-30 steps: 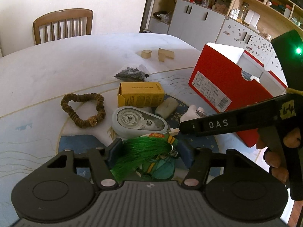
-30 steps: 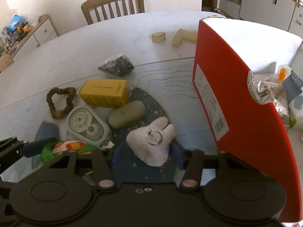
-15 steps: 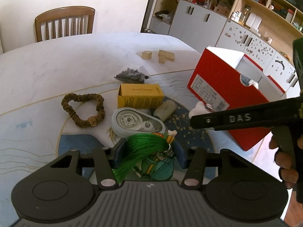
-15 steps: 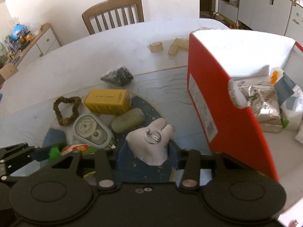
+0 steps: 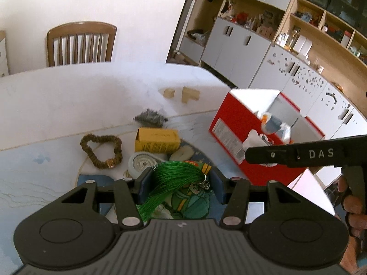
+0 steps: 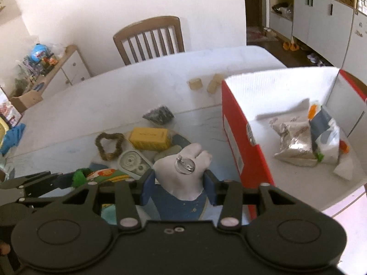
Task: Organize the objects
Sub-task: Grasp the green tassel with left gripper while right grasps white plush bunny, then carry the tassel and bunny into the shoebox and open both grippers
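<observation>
Now, white plush piece: the white plush piece point(image 6: 183, 174) with a metal pin on it sits pinched between the right gripper point(image 6: 179, 183) pads, lifted off the table point(image 6: 137, 87) where a second ago it lay low.
Green tassel charm: the left gripper point(image 5: 181, 184) nips the green tassel charm point(image 5: 176, 178); both sets of jaws closed a little further, then held.
Meaning: both picks look secure, so carrying is next.
Red box: the red box point(image 6: 238, 137) is open-topped, just right of the plush; foil packets point(image 6: 296, 142) fill its far side.
Room: its near red wall must be cleared; bare floor remains inside by that wall.
</observation>
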Tool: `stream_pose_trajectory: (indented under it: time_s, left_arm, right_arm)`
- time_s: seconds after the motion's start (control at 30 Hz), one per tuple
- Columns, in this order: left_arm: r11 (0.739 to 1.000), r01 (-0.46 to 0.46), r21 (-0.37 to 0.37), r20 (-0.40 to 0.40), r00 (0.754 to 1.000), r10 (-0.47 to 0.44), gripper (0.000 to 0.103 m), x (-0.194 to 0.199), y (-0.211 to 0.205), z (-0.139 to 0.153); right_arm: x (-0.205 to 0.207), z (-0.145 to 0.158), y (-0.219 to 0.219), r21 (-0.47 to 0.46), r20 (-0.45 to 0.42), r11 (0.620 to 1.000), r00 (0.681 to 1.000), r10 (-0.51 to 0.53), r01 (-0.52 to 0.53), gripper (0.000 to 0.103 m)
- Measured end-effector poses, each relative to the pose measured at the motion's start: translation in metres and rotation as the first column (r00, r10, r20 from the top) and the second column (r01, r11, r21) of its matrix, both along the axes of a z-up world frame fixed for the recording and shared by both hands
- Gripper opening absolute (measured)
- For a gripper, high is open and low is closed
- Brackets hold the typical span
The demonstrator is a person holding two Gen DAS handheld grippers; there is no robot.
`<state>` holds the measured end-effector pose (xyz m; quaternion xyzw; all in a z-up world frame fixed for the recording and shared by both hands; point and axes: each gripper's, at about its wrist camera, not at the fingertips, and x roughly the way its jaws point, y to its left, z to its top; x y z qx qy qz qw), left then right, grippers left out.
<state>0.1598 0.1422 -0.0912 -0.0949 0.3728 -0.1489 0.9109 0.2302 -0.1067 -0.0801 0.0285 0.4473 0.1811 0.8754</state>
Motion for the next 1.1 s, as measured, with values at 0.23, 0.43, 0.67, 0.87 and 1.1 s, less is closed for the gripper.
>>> stream_pose_trajectory:
  time_s: [0.23,0.43,0.67,0.87,1.1]
  left_arm:
    - [1.000,0.001,0.003,0.047,0.999,-0.001,0.053,-0.013,-0.012,0.033]
    - [1.000,0.010,0.018,0.096,0.995,-0.012,0.053,-0.018,-0.029,0.061]
    - [0.999,0.023,0.048,0.131,0.991,-0.029,0.053,-0.015,-0.061,0.081]
    - [0.998,0.036,0.061,0.121,0.992,-0.043,0.053,-0.006,-0.097,0.084]
    - [0.995,0.060,0.081,0.107,0.992,-0.069,0.053,0.012,-0.145,0.084]
  right_arm:
    - [-0.012,0.026,-0.017,0.025,0.050,1.000,0.999,0.009,-0.010,0.044]
    - [-0.017,0.044,-0.042,0.035,0.099,0.999,0.995,0.006,-0.009,0.044]
    - [-0.012,0.057,-0.086,0.034,0.141,0.999,0.990,-0.016,0.012,0.044]
    - [-0.004,0.055,-0.126,0.030,0.140,0.999,0.989,-0.036,0.032,0.045]
    - [0.008,0.052,-0.177,0.023,0.142,0.998,0.988,-0.059,0.056,0.045]
